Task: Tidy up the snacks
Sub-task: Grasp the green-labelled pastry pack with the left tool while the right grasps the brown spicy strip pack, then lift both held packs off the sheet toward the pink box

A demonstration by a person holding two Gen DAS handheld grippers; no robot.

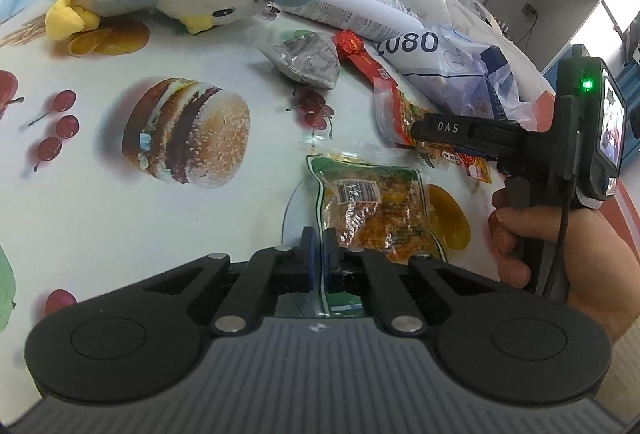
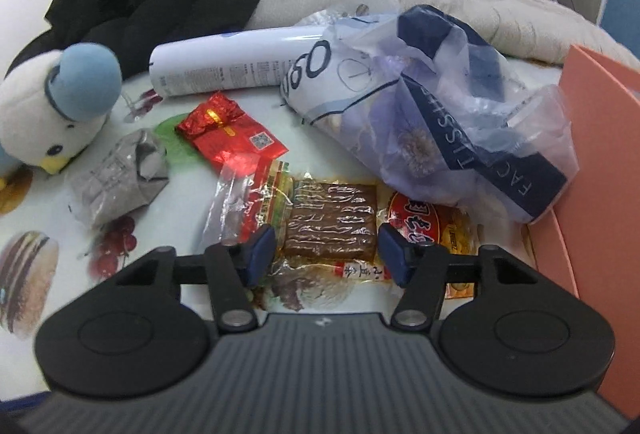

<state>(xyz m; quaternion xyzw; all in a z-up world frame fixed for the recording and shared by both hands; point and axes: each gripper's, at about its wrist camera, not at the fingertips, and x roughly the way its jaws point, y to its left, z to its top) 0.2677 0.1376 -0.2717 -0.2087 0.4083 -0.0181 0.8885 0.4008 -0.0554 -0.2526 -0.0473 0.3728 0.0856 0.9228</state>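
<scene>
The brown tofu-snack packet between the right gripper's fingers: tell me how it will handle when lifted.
The brown snack packet probably lifts stiffly, since its vacuum-packed block looks flat and firm. Its glossy, wrinkled film may be slippery. The clear edges would likely flop.

Left hand-held gripper [image 1: 319, 254] closed (right [image 2: 327, 254] apart)
</scene>
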